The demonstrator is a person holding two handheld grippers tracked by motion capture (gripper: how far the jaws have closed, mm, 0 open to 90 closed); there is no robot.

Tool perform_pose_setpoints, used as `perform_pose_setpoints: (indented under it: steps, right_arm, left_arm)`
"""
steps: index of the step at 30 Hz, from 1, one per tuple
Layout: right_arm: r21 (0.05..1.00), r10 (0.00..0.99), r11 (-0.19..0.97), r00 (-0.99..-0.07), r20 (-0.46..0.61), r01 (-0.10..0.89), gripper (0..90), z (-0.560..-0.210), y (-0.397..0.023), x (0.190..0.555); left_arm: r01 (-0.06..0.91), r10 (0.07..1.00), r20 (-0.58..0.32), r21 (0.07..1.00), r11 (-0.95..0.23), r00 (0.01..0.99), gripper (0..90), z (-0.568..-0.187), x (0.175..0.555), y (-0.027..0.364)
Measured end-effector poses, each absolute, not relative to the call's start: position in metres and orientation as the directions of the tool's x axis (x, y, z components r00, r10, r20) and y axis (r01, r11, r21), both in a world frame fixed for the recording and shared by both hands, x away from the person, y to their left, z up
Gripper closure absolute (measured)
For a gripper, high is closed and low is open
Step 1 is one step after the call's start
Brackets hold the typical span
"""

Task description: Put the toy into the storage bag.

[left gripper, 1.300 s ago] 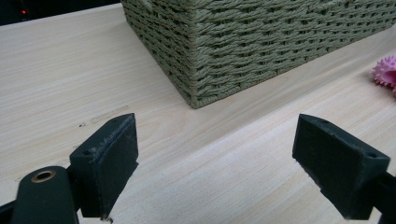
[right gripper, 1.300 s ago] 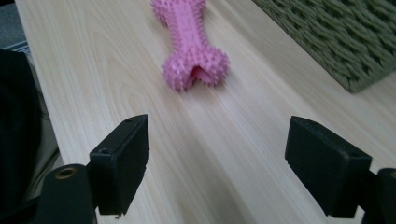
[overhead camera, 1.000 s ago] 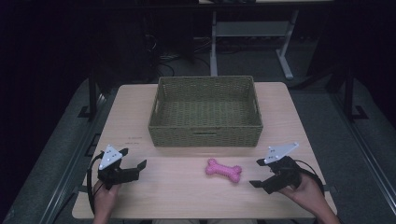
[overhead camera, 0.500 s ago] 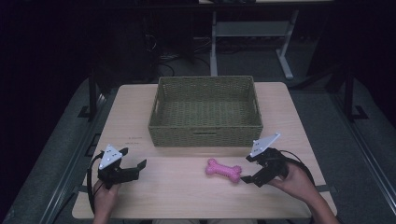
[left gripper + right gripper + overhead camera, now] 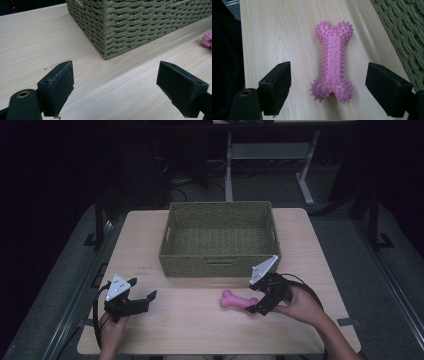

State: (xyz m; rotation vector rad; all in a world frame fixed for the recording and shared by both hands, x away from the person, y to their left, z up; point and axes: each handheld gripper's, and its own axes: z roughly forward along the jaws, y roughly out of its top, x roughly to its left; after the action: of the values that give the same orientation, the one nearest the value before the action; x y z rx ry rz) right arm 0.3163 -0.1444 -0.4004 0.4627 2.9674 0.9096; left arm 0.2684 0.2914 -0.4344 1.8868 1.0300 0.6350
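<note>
Right hand-held gripper (image 5: pixel 328 92) stands wide open astride the near end of the pink spiked bone (image 5: pixel 333 62), lying flat on the surface (image 5: pixel 200 330) at lower centre of the high view, so closing there risks its knobbly end squirting free.

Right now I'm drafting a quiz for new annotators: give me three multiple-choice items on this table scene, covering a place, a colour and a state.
1. Where does the bone-shaped chew toy lie?
A in the basket
B on the table before the basket
C on the floor

2. What colour is the toy?
A pink
B green
C black

3. How stands the right gripper?
A shut on the toy
B shut, empty
C open around the toy's near end

Key: 1 B, it rests on the wooden table in front of the wicker basket; 2 A, plainly pink; 3 C, both jaws stand clear of it.
</note>
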Motion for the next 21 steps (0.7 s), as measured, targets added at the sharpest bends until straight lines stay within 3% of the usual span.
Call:
perform_pose_setpoints:
  steps: [14,21]
  right_arm:
    - [0.499,0.245,0.827,-0.965,0.098,0.260,21.8,-0.409,-0.121,0.329]
    - [0.453,0.235,0.854,-0.966,0.105,0.257,26.8,-0.420,-0.111,0.336]
  left_arm:
    - [0.405,0.852,0.022,0.873,-0.271,0.523,13.9,-0.434,0.269,0.292]
    - [0.406,0.853,0.022,0.873,-0.271,0.521,13.9,-0.434,0.269,0.292]
